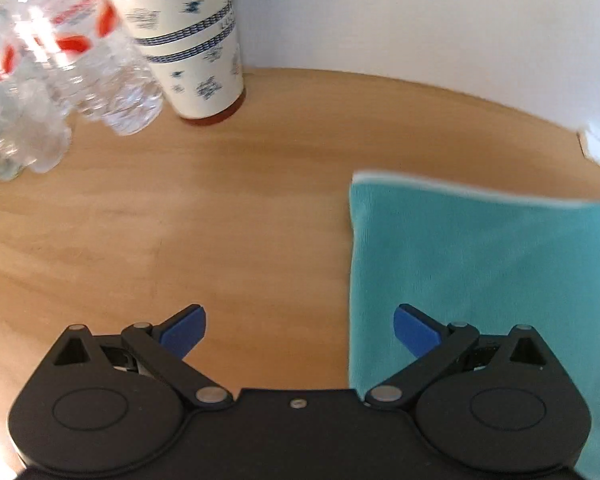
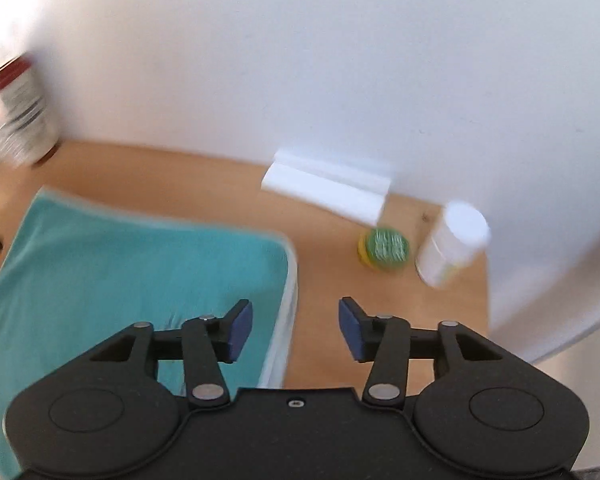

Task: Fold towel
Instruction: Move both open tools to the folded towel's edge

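A teal towel (image 1: 484,276) with a pale hem lies flat on the wooden table (image 1: 228,208), filling the right side of the left wrist view. My left gripper (image 1: 299,332) hangs open above the towel's left edge; its right blue pad is over the cloth and its left pad over bare wood. In the right wrist view the same towel (image 2: 112,276) spreads across the left half. My right gripper (image 2: 295,330) is open and straddles the towel's right hem, with nothing between its fingers.
Clear plastic bottles (image 1: 60,80) and a patterned paper cup (image 1: 192,36) stand at the back left. A white folded sheet (image 2: 328,190), a green-lidded jar (image 2: 385,247) and a white tub (image 2: 454,242) sit near the white wall. A labelled can (image 2: 14,112) stands at far left.
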